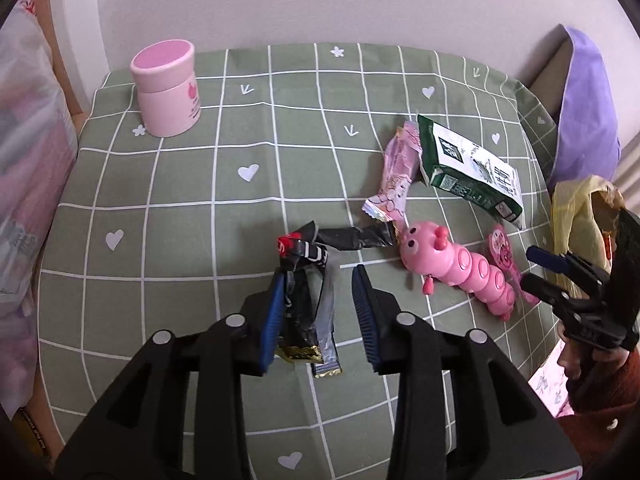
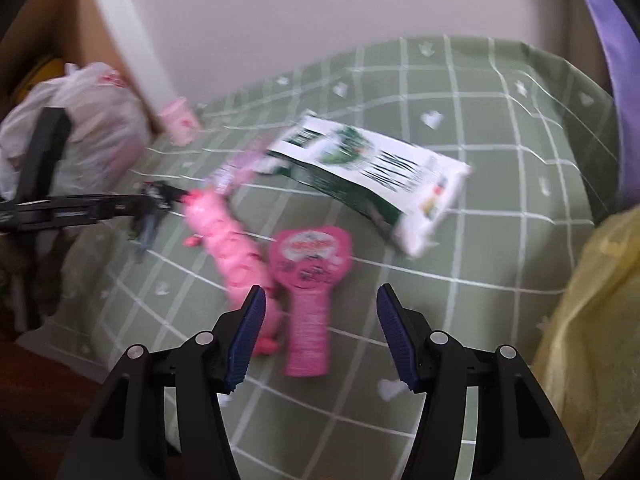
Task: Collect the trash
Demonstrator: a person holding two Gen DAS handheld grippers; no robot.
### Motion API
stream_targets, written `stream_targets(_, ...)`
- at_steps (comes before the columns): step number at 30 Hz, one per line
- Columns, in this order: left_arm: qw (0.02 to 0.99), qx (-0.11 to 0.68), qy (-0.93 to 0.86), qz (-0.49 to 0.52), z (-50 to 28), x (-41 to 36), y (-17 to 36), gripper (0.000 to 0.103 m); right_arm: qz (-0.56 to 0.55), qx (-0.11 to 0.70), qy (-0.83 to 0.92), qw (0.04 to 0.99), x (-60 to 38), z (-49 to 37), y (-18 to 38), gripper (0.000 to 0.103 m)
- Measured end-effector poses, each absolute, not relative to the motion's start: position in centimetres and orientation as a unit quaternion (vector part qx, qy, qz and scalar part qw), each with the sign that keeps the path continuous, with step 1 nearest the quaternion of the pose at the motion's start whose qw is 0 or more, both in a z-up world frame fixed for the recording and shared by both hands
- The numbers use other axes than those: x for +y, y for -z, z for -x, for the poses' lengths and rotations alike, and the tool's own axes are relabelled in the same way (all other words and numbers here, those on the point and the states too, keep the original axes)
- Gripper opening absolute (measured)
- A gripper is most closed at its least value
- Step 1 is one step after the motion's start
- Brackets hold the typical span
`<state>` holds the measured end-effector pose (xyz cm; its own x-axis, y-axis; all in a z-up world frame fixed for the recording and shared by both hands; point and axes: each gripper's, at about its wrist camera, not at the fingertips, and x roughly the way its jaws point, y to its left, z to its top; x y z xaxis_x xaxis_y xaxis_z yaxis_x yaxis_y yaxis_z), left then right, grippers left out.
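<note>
A crumpled black wrapper (image 1: 308, 280) lies on the green checked tablecloth (image 1: 180, 184). My left gripper (image 1: 320, 276) is open, with its jaws on either side of the wrapper's lower part. A pink wrapper (image 1: 394, 172) and a green-and-white carton (image 1: 468, 168) lie further right. My right gripper (image 2: 320, 296) is open above a flat pink wrapper (image 2: 310, 276), touching nothing. The carton (image 2: 380, 176) lies beyond it. The right wrist view is blurred. The right gripper (image 1: 540, 268) also shows at the table's right edge in the left wrist view.
A pink caterpillar toy (image 1: 460, 268) lies beside the trash. A pink jar (image 1: 168, 88) stands at the back left. A yellow plastic bag (image 2: 592, 320) hangs open at the right. A white bag (image 2: 80, 120) and a purple cushion (image 1: 588, 108) flank the table.
</note>
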<state>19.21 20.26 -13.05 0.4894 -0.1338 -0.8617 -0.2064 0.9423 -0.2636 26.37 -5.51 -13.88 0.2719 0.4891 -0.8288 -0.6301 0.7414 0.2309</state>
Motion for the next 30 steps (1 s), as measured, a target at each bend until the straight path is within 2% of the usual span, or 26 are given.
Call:
stream_targets(5,0.853,0.500,-0.021,0.150,-18.9,19.9,12.6,0.040,0.118,0.477,-0.324,0.809,-6.1,-25.7,14.8,0.055)
stream_targets(14,0.868,0.475,-0.032,0.140,-17.8,20.7,11.5,0.051,0.114,0.483,-0.354,0.792,-4.3,-25.1,15.7,0.055)
stream_targets(21,0.872,0.451,-0.073,0.175,-16.4,23.1,11.1,0.061,0.145,0.452,-0.348,0.808,-3.0,-24.5,15.4,0.055)
stream_targets(27,0.871,0.440,-0.080,0.202,-15.6,24.0,11.4,0.064,0.103,0.470,-0.359,0.799,-2.9,-26.8,15.8,0.055)
stream_targets(29,0.871,0.442,-0.072,0.201,-15.6,23.8,11.5,0.065,0.093,0.474,-0.366,0.795,-2.7,-27.2,15.8,0.047)
stream_targets(30,0.871,0.443,-0.068,0.200,-15.7,23.7,11.5,0.065,0.089,0.475,-0.368,0.794,-2.6,-27.3,15.6,0.046)
